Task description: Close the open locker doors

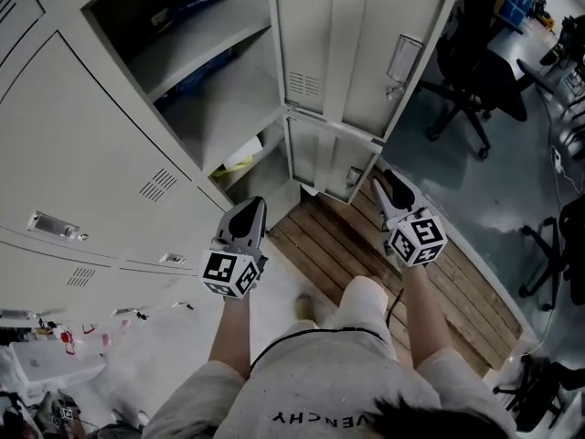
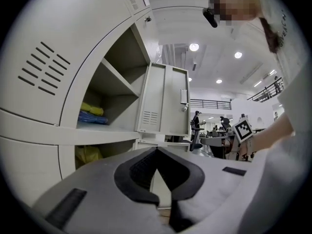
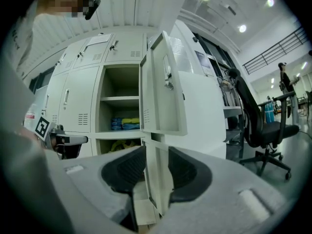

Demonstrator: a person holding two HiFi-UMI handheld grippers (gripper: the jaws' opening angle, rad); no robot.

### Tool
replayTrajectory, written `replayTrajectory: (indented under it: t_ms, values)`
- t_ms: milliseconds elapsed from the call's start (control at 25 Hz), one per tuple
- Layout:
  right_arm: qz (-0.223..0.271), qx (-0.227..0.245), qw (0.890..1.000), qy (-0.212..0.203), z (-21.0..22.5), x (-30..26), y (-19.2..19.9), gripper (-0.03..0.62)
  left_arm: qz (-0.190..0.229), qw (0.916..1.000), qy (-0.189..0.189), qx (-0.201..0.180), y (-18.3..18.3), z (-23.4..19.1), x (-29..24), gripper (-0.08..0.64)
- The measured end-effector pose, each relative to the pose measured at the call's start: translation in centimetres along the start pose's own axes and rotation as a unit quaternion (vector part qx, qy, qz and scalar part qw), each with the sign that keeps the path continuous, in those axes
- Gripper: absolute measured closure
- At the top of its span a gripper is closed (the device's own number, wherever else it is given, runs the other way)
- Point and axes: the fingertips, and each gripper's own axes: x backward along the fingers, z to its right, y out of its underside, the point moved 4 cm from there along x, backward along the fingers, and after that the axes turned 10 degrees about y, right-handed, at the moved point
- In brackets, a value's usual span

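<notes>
Two grey locker doors stand open. The upper door (image 1: 366,53) (image 3: 165,96) swings out from a shelved compartment (image 1: 196,71) holding blue and yellow items. Below it, the lower door (image 1: 324,158) (image 3: 158,179) stands out from a compartment (image 1: 251,167) with something yellow inside. My right gripper (image 1: 382,188) (image 3: 156,152) is open just right of the lower door's free edge, which shows edge-on in the gap between its jaws. My left gripper (image 1: 247,213) (image 2: 156,151) points at the lower compartment, in front of the lockers; its fingertips meet and nothing is held.
Closed lockers (image 1: 82,154) fill the left. A wooden slatted platform (image 1: 366,245) lies in front of the open doors. Black office chairs (image 1: 475,71) (image 3: 263,126) stand to the right. There is desk clutter (image 1: 46,364) at the bottom left.
</notes>
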Motion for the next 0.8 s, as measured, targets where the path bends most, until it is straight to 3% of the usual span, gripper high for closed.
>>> replayTrajectory:
  t_ms: [360,800]
  values:
    - [-0.038,0.018,0.999,-0.006,2.5,-5.2,1.0,0.431,0.006,0.9984,-0.056,0.007,0.7,-0.5,0.9,0.563]
    - [-0.04,0.017,0.999,-0.01,4.8,-8.2,1.5,0.426,-0.007,0.9944,-0.105,0.003,1.5,-1.0,2.6,0.563]
